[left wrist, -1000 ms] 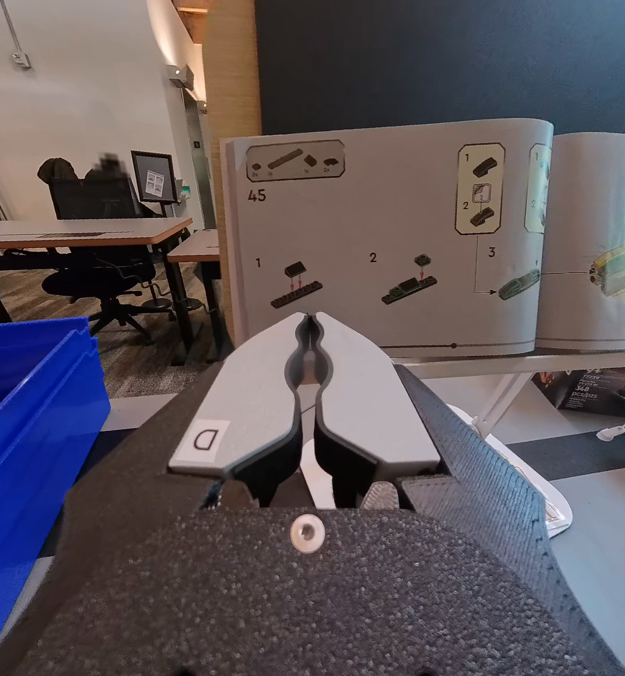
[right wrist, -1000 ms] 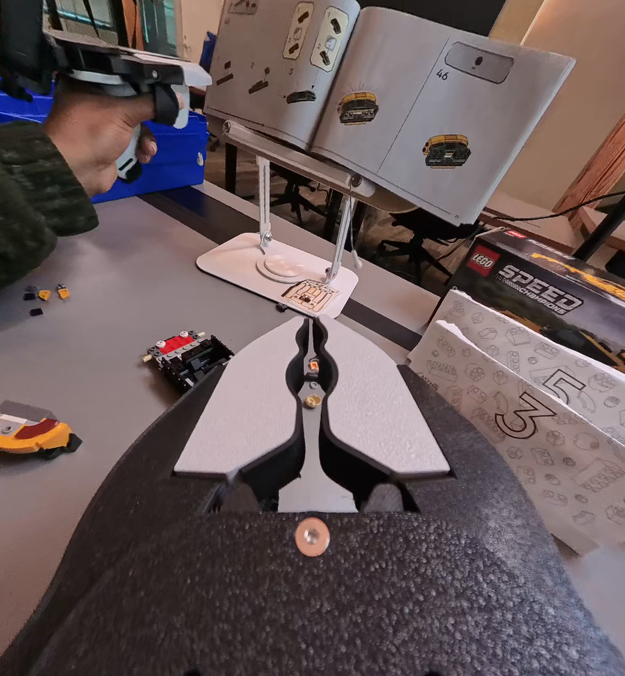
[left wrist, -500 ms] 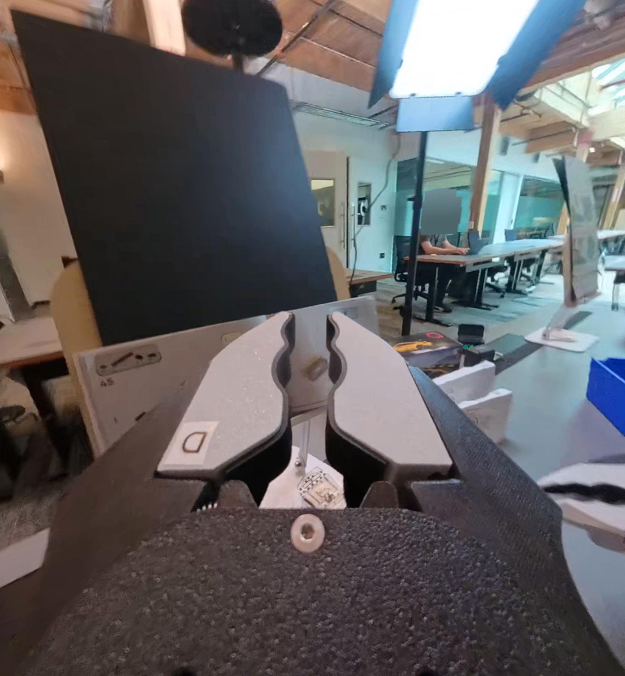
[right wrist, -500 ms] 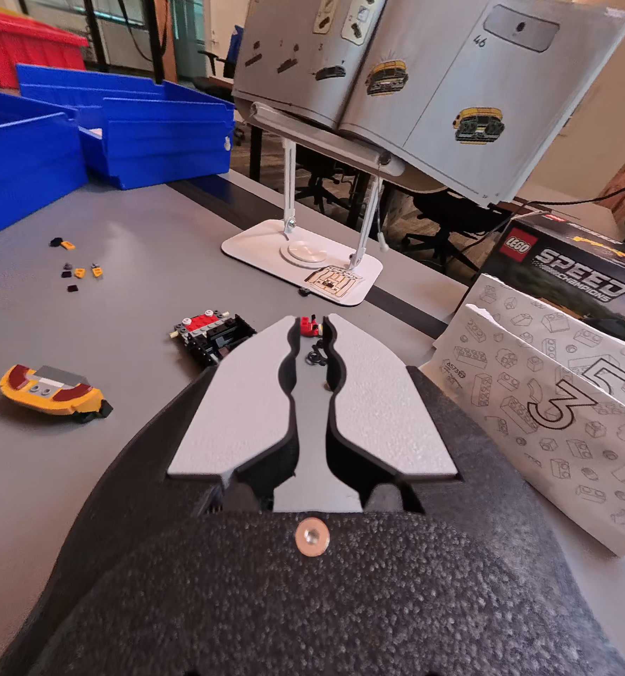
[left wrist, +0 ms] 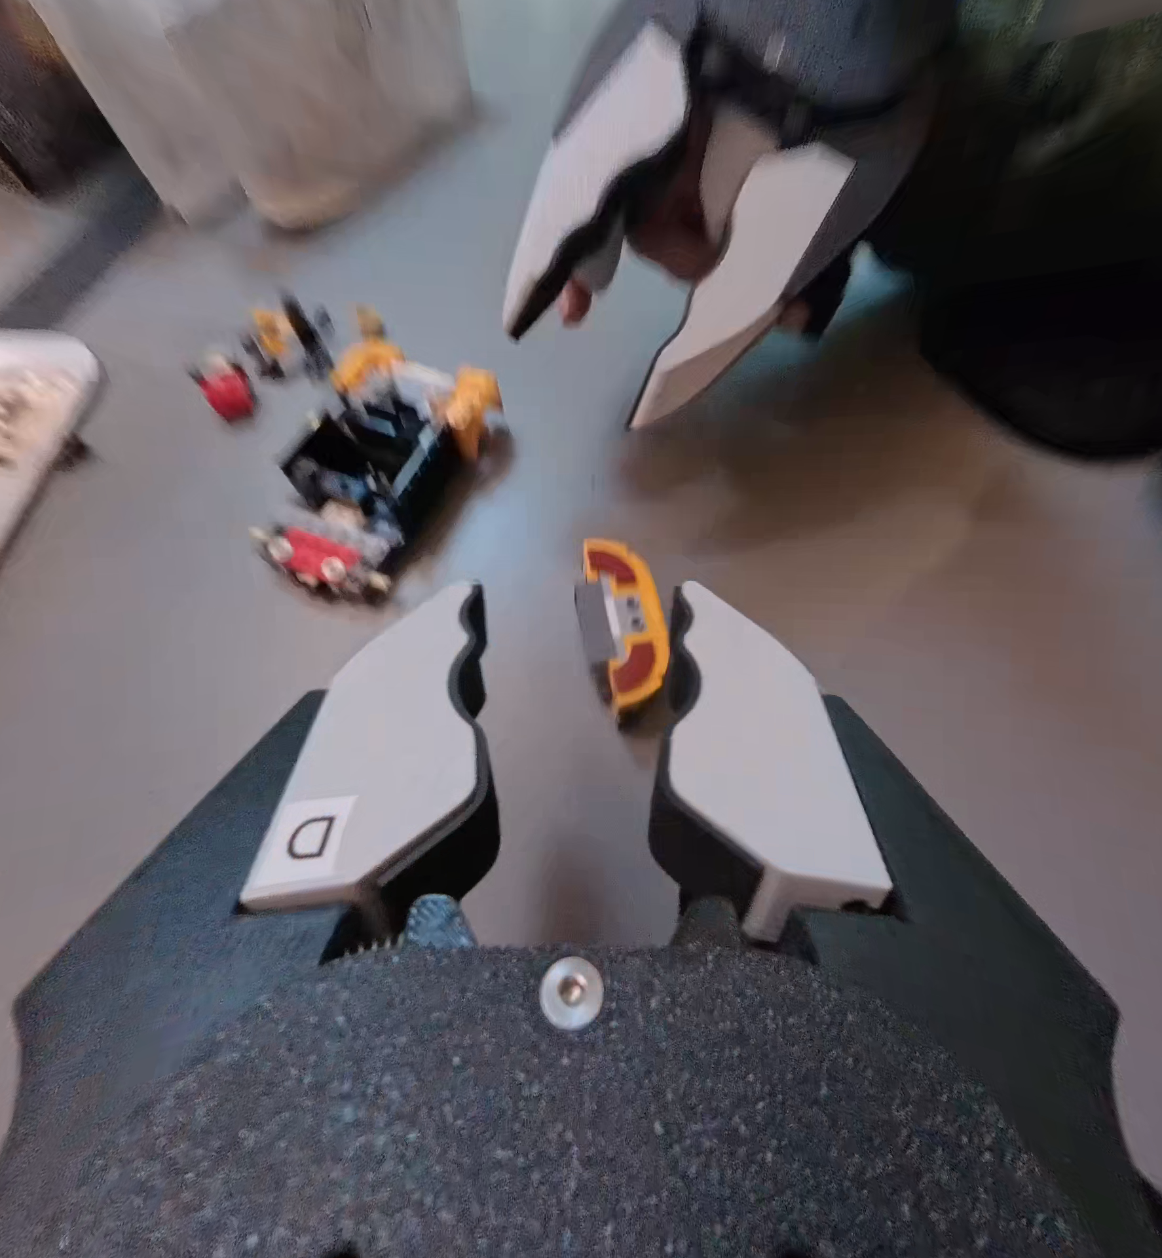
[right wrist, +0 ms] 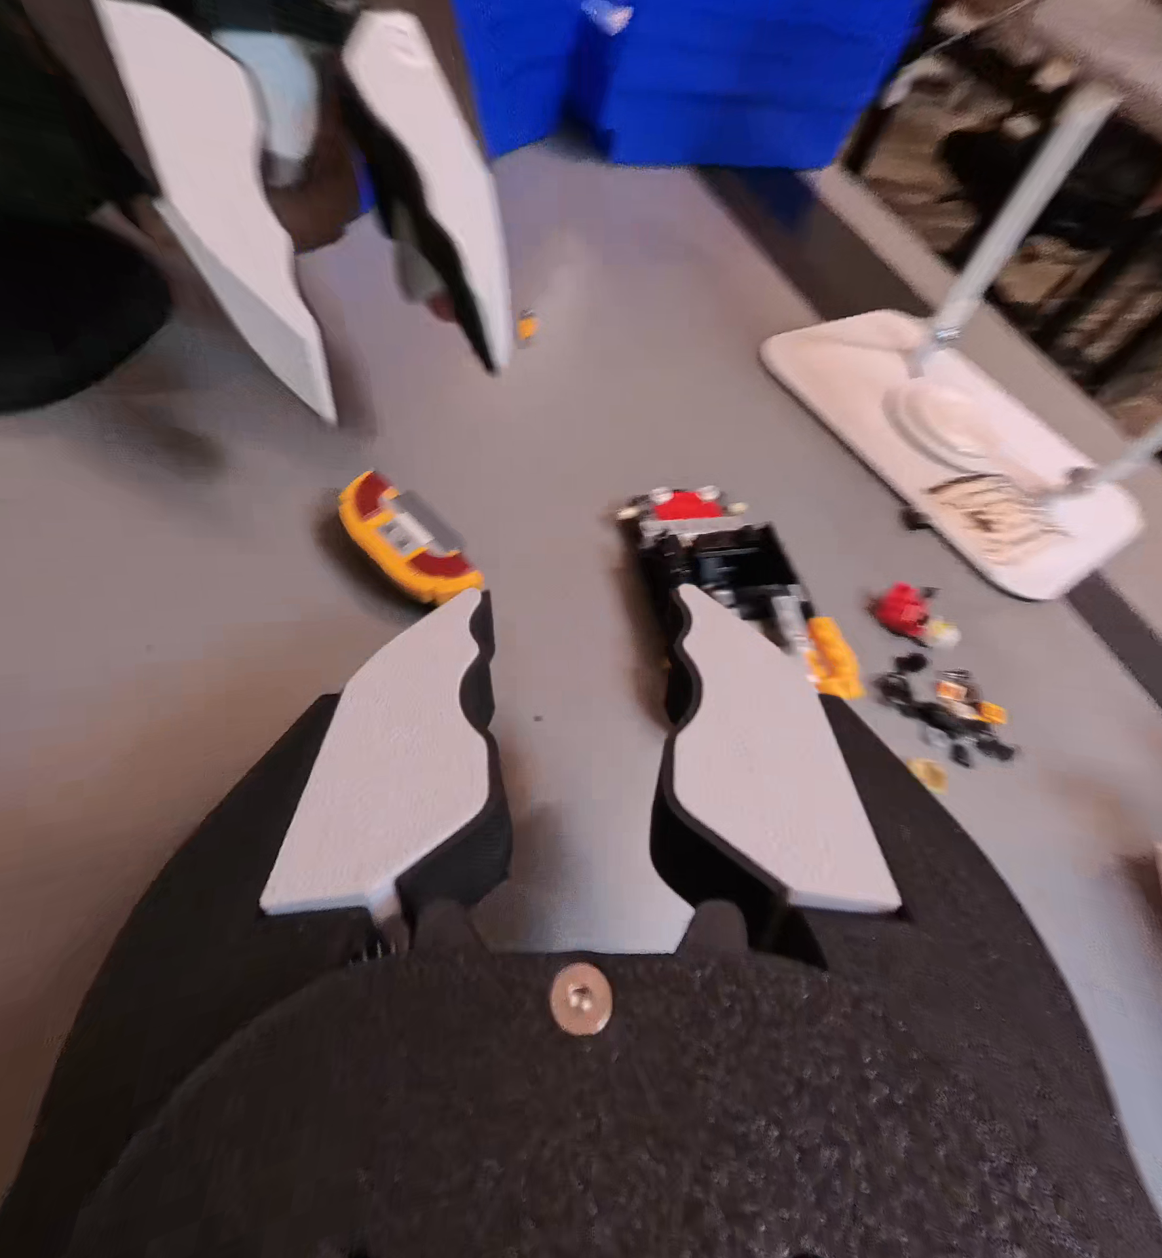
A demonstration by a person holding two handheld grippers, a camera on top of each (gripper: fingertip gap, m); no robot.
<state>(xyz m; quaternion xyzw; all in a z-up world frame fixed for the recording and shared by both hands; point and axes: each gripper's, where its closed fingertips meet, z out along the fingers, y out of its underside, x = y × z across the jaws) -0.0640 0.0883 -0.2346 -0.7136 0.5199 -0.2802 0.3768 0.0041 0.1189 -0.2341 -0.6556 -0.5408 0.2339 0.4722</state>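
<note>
- Both the left gripper (left wrist: 575, 592) and the right gripper (right wrist: 582, 599), pressed together before, are now spread wide and pinching nothing.
- The yellow curved brick piece (left wrist: 622, 630) lies between the left fingers, its long axis near-to-far.

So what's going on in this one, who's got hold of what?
A person holds two grippers over a grey table strewn with toy brick parts. Both are open and hold nothing. The left gripper hangs over a curved yellow and red brick piece, which lies on the table by its right finger. The right gripper hangs by a black brick chassis with a red end. Small loose bricks and a white stand base lie nearby.
</note>
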